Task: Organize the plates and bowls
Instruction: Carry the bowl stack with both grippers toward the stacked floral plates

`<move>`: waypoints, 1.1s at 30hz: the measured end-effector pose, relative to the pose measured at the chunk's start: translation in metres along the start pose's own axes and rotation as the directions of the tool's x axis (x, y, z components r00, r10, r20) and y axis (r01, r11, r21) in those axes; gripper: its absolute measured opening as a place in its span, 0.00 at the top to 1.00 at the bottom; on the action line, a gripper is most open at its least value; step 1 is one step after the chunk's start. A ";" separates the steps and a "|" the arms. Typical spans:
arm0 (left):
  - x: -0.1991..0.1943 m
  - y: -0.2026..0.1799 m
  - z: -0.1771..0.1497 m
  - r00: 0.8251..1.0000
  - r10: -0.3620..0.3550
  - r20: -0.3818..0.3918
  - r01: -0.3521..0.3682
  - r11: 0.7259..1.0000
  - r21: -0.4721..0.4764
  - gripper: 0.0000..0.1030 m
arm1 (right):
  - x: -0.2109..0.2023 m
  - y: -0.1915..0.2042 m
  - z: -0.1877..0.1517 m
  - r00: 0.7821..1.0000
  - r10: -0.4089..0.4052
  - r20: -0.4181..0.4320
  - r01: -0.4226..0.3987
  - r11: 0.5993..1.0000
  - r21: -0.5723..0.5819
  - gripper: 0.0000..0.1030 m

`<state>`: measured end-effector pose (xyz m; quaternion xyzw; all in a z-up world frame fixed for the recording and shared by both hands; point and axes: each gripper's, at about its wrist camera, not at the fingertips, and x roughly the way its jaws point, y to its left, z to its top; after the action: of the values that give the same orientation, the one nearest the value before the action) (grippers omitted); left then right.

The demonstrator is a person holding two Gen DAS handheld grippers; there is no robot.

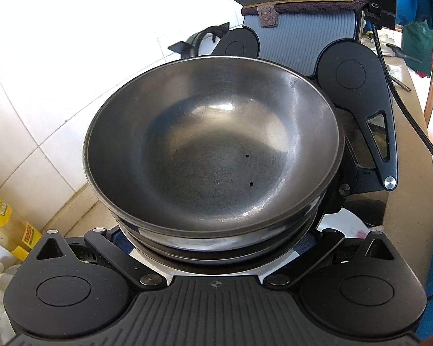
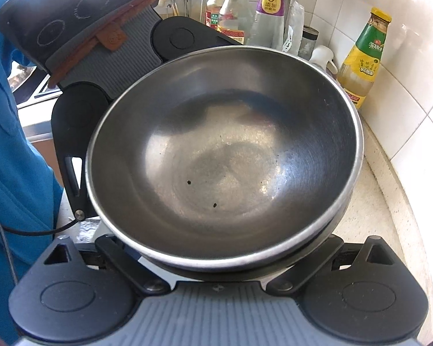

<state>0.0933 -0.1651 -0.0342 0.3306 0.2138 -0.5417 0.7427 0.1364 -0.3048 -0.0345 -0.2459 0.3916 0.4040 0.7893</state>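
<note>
A stack of steel bowls (image 1: pixel 213 144) fills the left wrist view; at least two more rims show under the top bowl. The right wrist view has the same stack (image 2: pixel 225 155) from the opposite side. The grippers face each other across it. My left gripper (image 1: pixel 213 262) has its links spread wide and its fingertips hidden beneath the bowls. My right gripper (image 2: pixel 216 274) stands the same way. Across the stack, its grey ribbed body (image 1: pixel 300 40) shows in the left wrist view. One finger arm (image 1: pixel 375 132) runs down past the bowls' right side.
Sauce and oil bottles (image 2: pixel 233 8) line the white tiled wall (image 2: pixel 412 57), with a yellow-green bottle (image 2: pixel 360 57) at the right. The speckled counter (image 2: pixel 369 219) shows beside the bowls. Under the stack's edge lies a white plate (image 1: pixel 349 225). A person's blue sleeve (image 2: pixel 14 158) is at the left.
</note>
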 end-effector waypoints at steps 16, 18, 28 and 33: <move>-0.016 -0.030 0.000 1.000 -0.004 0.002 0.004 0.998 0.056 0.00 | -0.003 0.038 -0.002 0.999 -0.038 -0.033 0.041 0.997 0.066 0.09; -0.016 -0.029 -0.002 1.000 -0.012 0.006 0.011 0.998 0.067 0.00 | -0.003 0.043 -0.001 0.998 -0.044 -0.039 0.048 0.996 0.082 0.09; -0.022 -0.034 -0.015 0.998 -0.062 0.011 0.060 0.991 0.116 0.00 | 0.008 0.065 0.004 0.995 -0.075 -0.070 0.087 0.980 0.180 0.12; -0.012 -0.027 -0.018 0.997 -0.080 0.001 0.079 0.991 0.112 0.01 | 0.020 0.064 0.002 0.993 -0.086 -0.085 0.104 0.966 0.238 0.13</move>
<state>0.0644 -0.1493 -0.0459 0.3614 0.1941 -0.5827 0.7015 0.0912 -0.2588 -0.0545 -0.1810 0.4544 0.3057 0.8169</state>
